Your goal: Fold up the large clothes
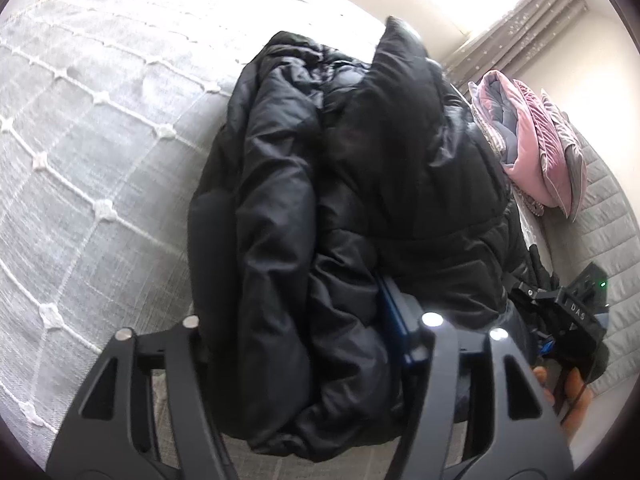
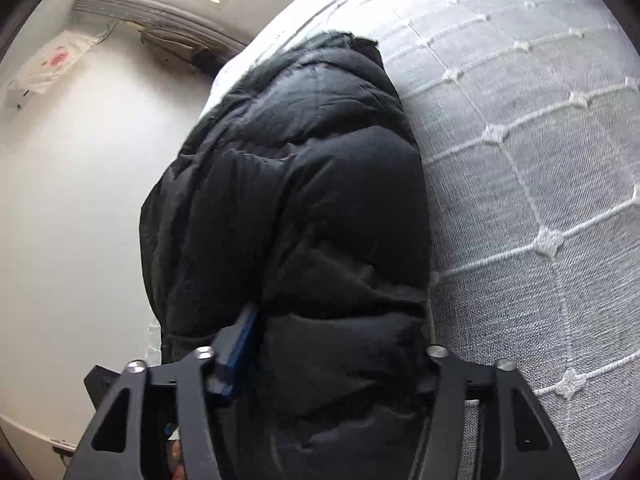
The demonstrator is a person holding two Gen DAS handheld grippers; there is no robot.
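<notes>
Black linkage arms of the left gripper point(image 1: 304, 332) fill the bottom of the left wrist view, its 2 fingers spread wide around the near end of a black puffer jacket point(image 1: 340, 208), which bulges up between them; one blue pad point(image 1: 394, 320) presses against the fabric on the right, while the other fingertip is hidden behind the bulk, so the jaws straddle the bundle and it cannot be told whether they are pinching it. Bundled into a thick, roughly folded roll, the jacket lies on a grey bedspread point(image 1: 88, 152) stitched with a white diamond grid, stretching away from the camera toward a bright window. Beyond it, near the right edge, sits a folded pink and grey quilt point(image 1: 532, 148), and below that the right gripper point(image 1: 568, 312) shows in part, with fingers of the person's hand behind it. From the right wrist view, the right gripper point(image 2: 332, 360) likewise straddles the jacket point(image 2: 304, 208) with its jaws set wide, a blue pad point(image 2: 240, 340) touching the left side of the fabric; the bedspread point(image 2: 528, 168) lies to the right and a pale wall point(image 2: 80, 184) to the left.
</notes>
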